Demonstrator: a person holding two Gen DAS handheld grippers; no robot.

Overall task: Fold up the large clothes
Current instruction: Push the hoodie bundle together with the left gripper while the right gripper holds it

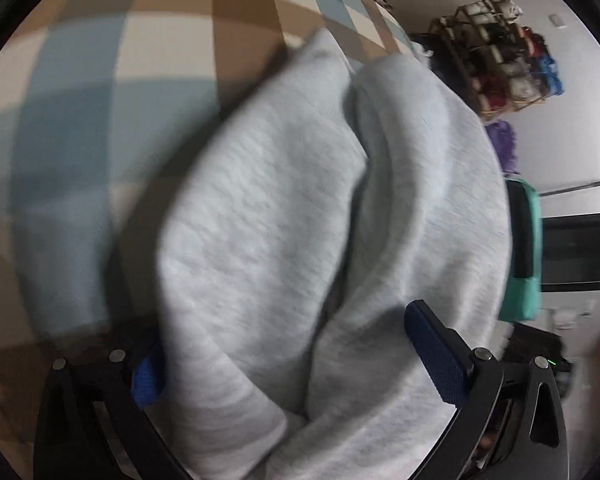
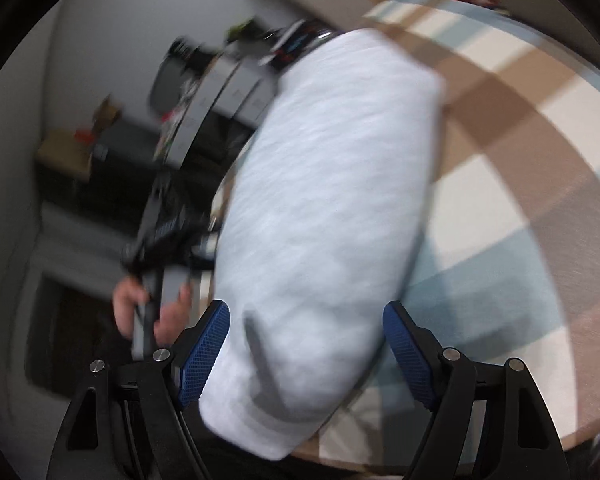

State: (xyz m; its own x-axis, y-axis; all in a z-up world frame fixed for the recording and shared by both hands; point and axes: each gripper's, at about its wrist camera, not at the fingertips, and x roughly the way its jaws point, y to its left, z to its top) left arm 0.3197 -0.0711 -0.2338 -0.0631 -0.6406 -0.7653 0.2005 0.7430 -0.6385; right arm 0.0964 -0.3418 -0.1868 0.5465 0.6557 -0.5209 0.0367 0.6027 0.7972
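Over checkered cloth [image 1: 80,128], grey garment [image 1: 300,240] bunches between left claw [image 1: 292,364] fingers.

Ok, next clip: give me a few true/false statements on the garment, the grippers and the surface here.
1. The garment is light grey. True.
2. The surface under it is plain white. False: the checked cloth has blue, brown and cream squares.
3. The left gripper has garment fabric between its fingers. True.
4. The right gripper is pressed completely shut with nothing between its fingers. False: its jaws stand apart with grey fabric between them.
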